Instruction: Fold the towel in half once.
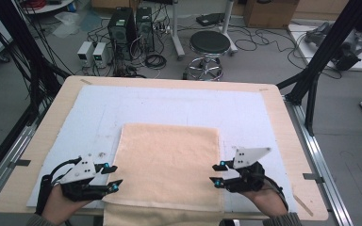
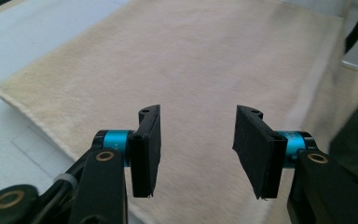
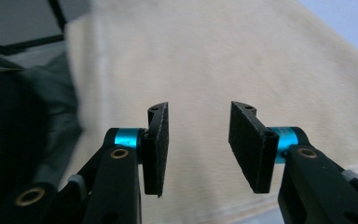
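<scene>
A beige towel (image 1: 167, 160) lies flat on the white mat (image 1: 169, 106), and its near edge hangs over the table's front. My left gripper (image 1: 113, 177) hovers at the towel's near left edge, its jaws open with nothing between them. At the near right edge my right gripper (image 1: 218, 173) is open and empty as well. In the left gripper view the towel (image 2: 191, 60) spreads out beyond the gripper (image 2: 196, 149) and its parted black pads (image 2: 148, 149). In the right gripper view the towel (image 3: 223, 56) lies beyond the gripper (image 3: 197, 147).
The wooden table (image 1: 283, 122) carries the white mat. Beyond its far edge stand a black stool (image 1: 209, 47), computer towers (image 1: 131, 28) and loose cables on the floor. A black frame leg (image 1: 320, 56) rises at the right. A dark sleeve (image 3: 23, 112) shows beside the towel.
</scene>
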Motion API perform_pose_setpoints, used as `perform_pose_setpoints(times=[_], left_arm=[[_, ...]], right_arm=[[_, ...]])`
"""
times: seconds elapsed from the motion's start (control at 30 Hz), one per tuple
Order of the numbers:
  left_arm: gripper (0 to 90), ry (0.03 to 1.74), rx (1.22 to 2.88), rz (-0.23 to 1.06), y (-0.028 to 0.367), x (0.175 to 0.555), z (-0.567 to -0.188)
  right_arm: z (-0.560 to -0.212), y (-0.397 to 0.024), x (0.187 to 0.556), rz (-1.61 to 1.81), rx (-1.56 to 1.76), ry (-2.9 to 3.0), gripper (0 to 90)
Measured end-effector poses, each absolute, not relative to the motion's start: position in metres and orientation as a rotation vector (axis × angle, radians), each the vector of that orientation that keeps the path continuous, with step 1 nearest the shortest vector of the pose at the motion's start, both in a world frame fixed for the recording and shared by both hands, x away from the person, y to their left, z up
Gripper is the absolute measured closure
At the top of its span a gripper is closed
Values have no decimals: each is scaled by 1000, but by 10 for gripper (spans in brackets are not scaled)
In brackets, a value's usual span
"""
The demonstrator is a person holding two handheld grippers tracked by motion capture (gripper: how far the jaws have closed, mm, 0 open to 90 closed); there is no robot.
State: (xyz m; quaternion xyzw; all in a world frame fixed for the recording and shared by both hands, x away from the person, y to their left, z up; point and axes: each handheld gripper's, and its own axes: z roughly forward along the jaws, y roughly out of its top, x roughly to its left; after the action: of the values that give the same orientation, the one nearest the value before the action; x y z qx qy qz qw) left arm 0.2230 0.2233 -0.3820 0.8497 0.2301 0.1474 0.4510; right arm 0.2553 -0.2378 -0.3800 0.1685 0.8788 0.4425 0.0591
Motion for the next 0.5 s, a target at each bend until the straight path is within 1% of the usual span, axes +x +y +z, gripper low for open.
perform_pose_setpoints(times=[0.03,0.2,0.33,0.4,0.47,0.5], left_arm=[[501,581,2092,376,223,228,-384],[459,673,2075,443,225,258,-391],[427,746,2069,472,224,288,-393],[408,795,2059,479,222,303,-395],[359,858,2043,463,221,319,-396],[356,883,2034,472,221,326,-397]], right_arm=[[-382,-237,262,1332,529,2655,543],[-388,-237,301,1283,645,2605,501],[-391,-237,326,1236,709,2585,466],[-391,-238,339,1217,737,2562,453],[-391,-238,350,1209,762,2550,435],[-391,-237,356,1200,771,2540,420]])
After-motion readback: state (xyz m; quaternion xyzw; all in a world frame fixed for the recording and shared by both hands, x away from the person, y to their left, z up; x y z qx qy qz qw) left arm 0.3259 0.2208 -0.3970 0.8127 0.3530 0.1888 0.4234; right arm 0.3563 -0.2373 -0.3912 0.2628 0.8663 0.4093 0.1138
